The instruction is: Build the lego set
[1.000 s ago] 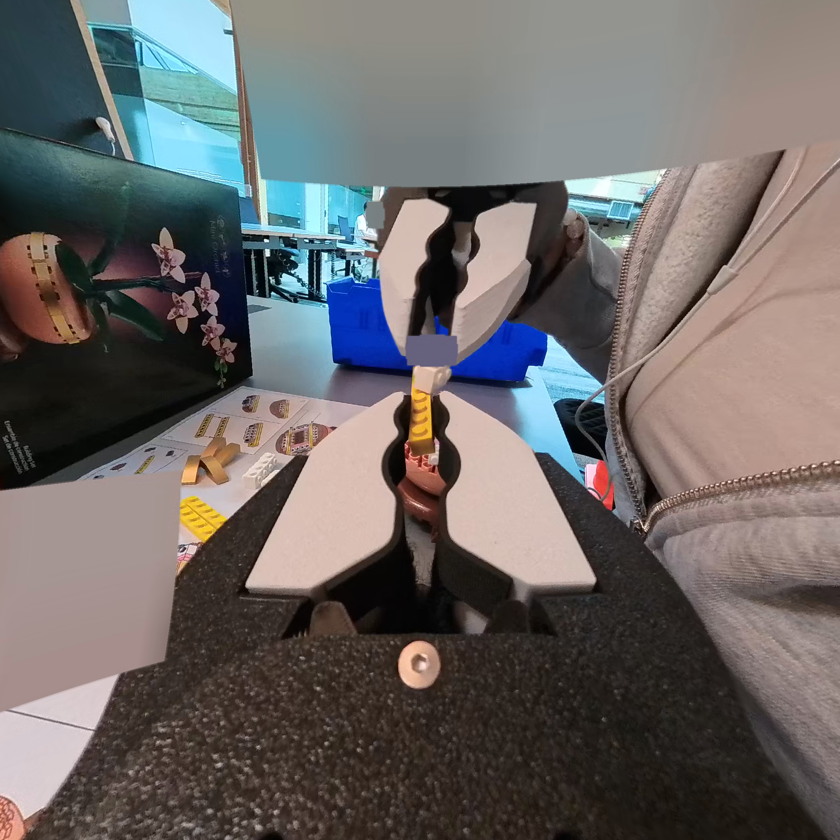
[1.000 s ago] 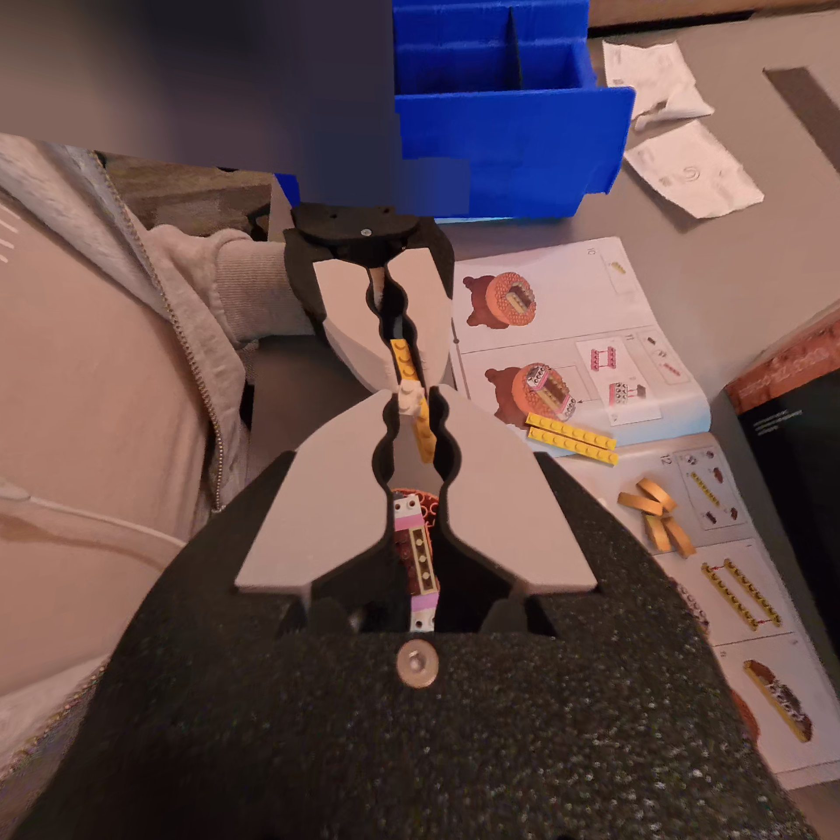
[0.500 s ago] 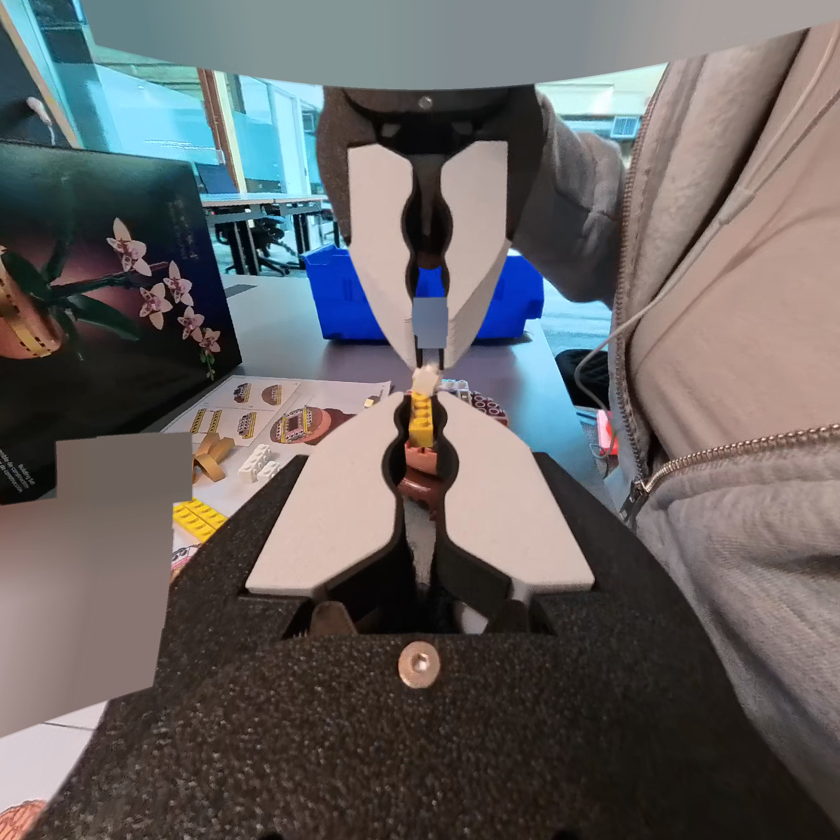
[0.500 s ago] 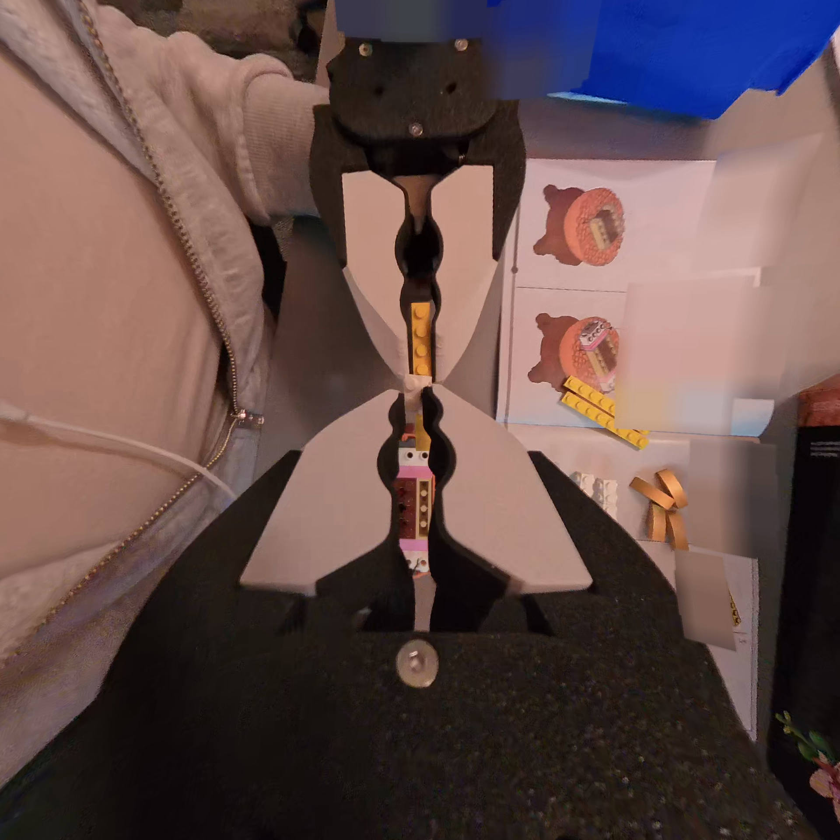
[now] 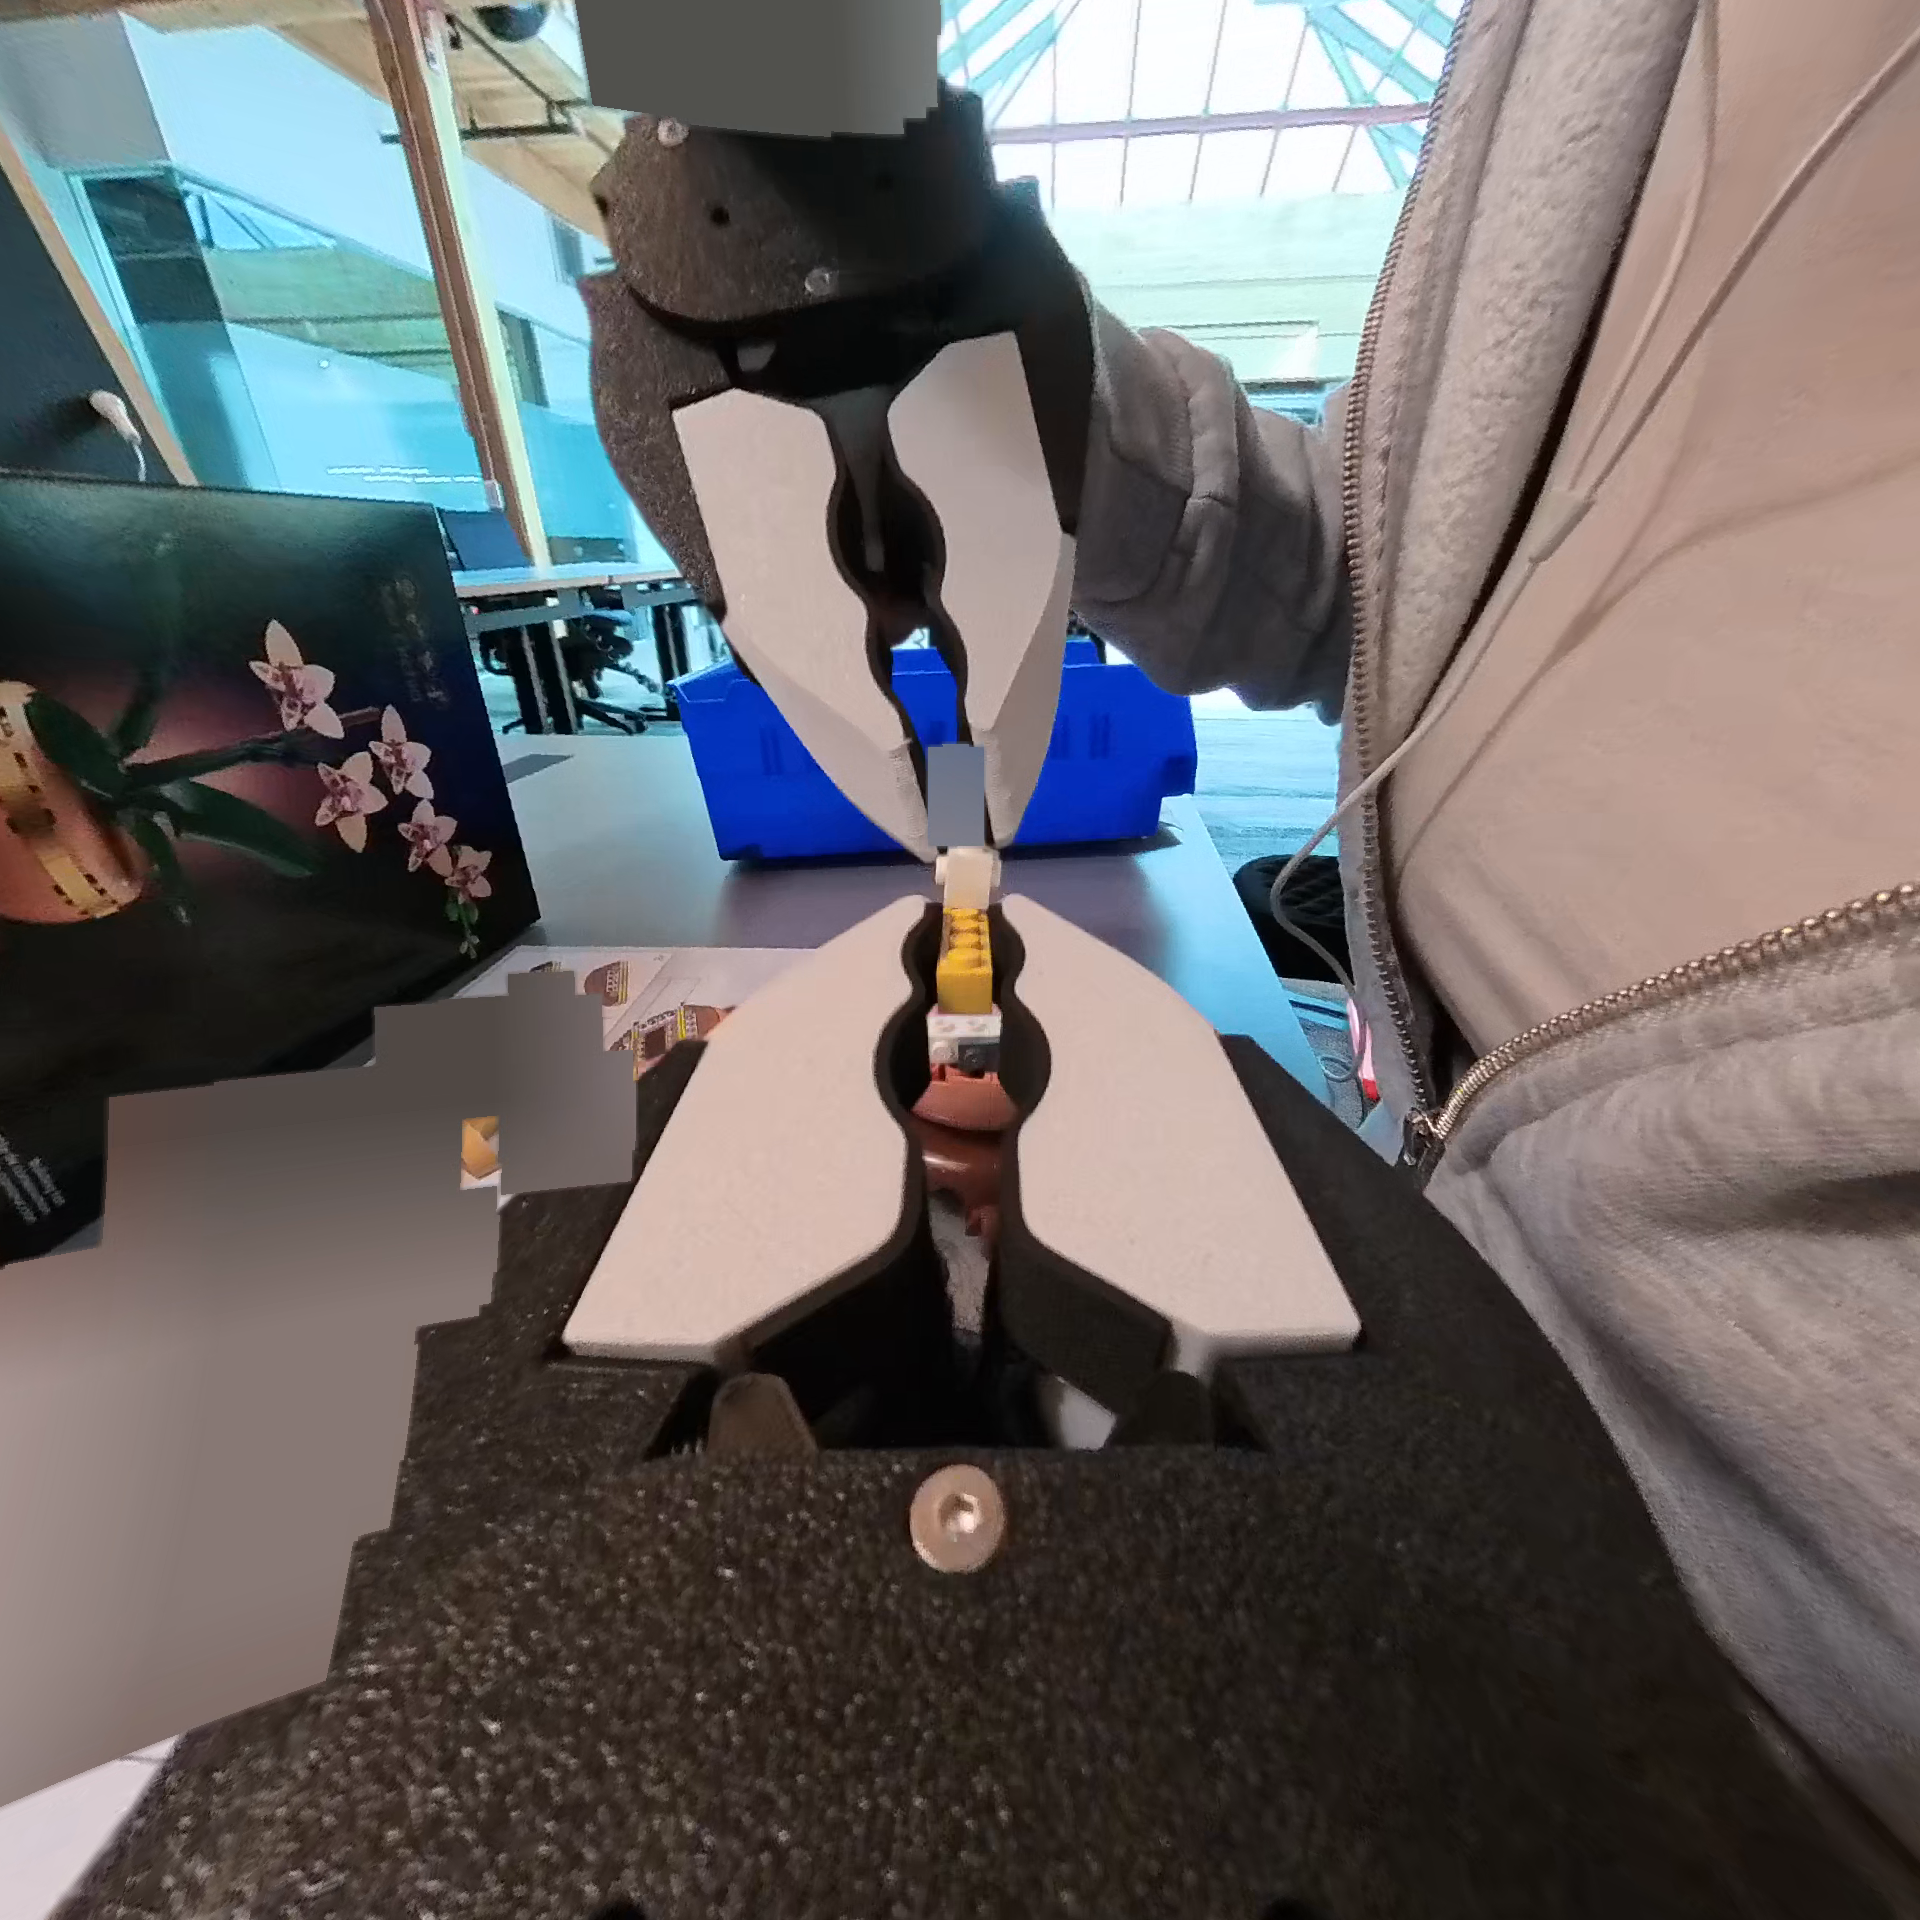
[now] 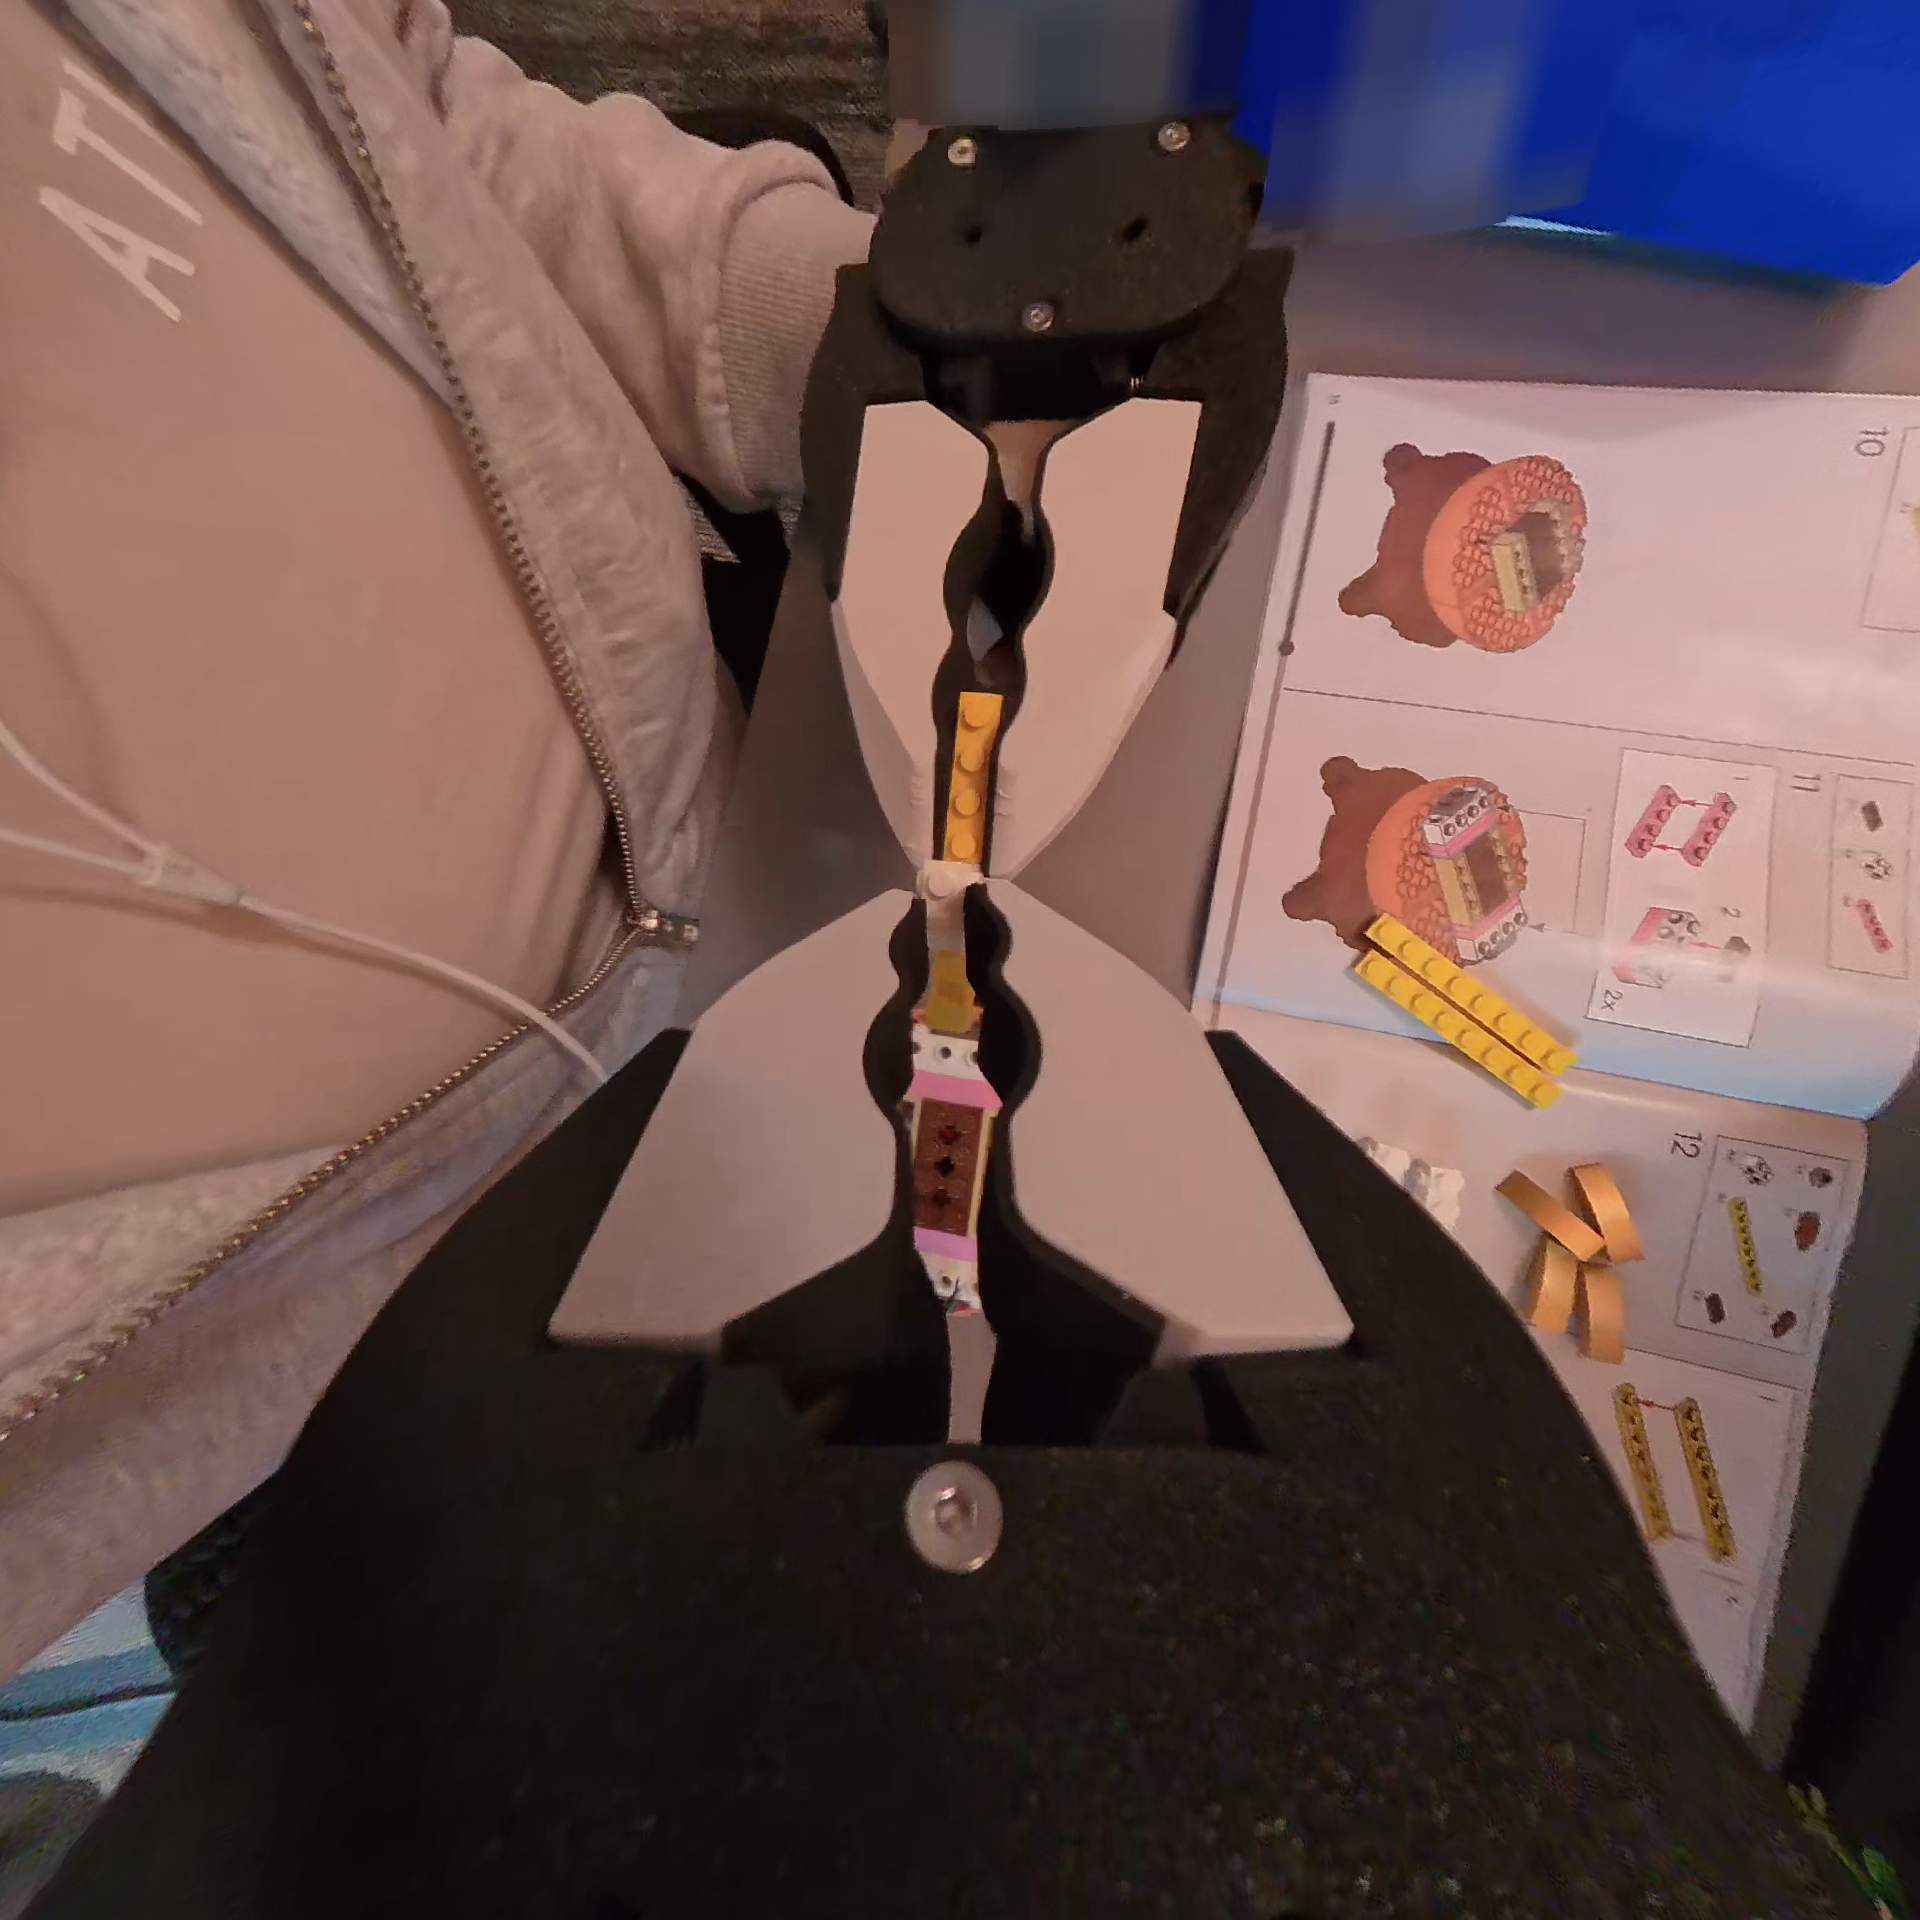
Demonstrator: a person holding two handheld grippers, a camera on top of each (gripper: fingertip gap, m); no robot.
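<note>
Two tools meet tip to tip over one small white piece, with the model held in mid-air.

Our left tool (image 5: 961, 914) is clamped narrow on the yellow strip (image 5: 964, 961); the right tool (image 6: 943, 902) pinches the white piece (image 6: 941, 885) at that strip's far end, right where the tips touch. We judge the risk is a sideways push: the piece could pop free and drop toward the counter (image 5: 623, 883), or the strip could twist in our grip. The model (image 6: 948, 1153) sits behind the right tool's tips, a brown, pink and white stack; whether the tool grips it we cannot tell. Spare yellow strips (image 6: 1465, 1013) lie on the booklet (image 6: 1558, 644) to the right.
</note>
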